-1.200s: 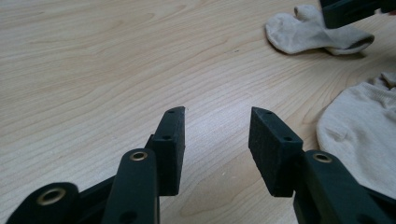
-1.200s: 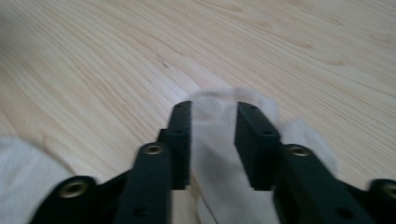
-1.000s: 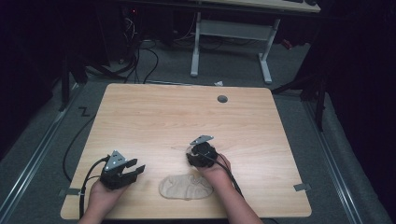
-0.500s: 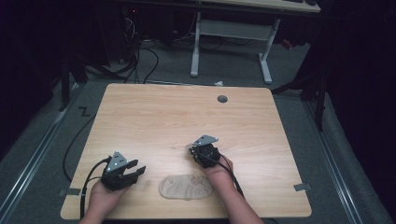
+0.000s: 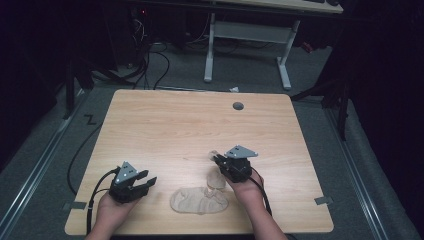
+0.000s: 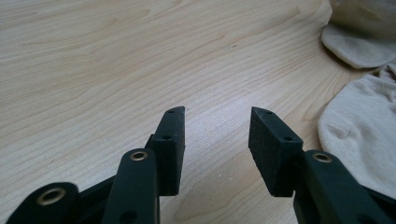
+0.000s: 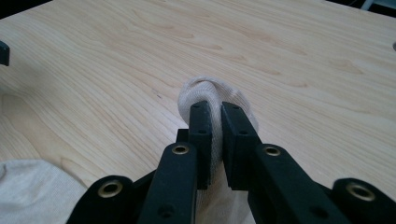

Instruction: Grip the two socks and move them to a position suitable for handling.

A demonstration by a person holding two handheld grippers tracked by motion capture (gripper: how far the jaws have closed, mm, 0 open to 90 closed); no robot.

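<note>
Wooden table (image 5: 165, 130) (round hole (image 5: 238, 106)), white desk frame (image 5: 247, 37) behind.

Each hand carried a black two-jaw gripper, the left gripper (image 5: 142, 181) and the right gripper (image 5: 218, 159), each topped by a grey three-cornered plate and trailing a black cable. Their jaws were flat black blocks with small screw holes, joined to black links by brass-coloured rivets. The forearms were bare, with no sleeves.

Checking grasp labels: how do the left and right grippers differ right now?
The left gripper has its jaws apart with bare table between them; the right gripper is pinched on a beige sock. The left sits low by the table's near edge; the right is raised, lifting the sock's end. Both have black jaws.
</note>
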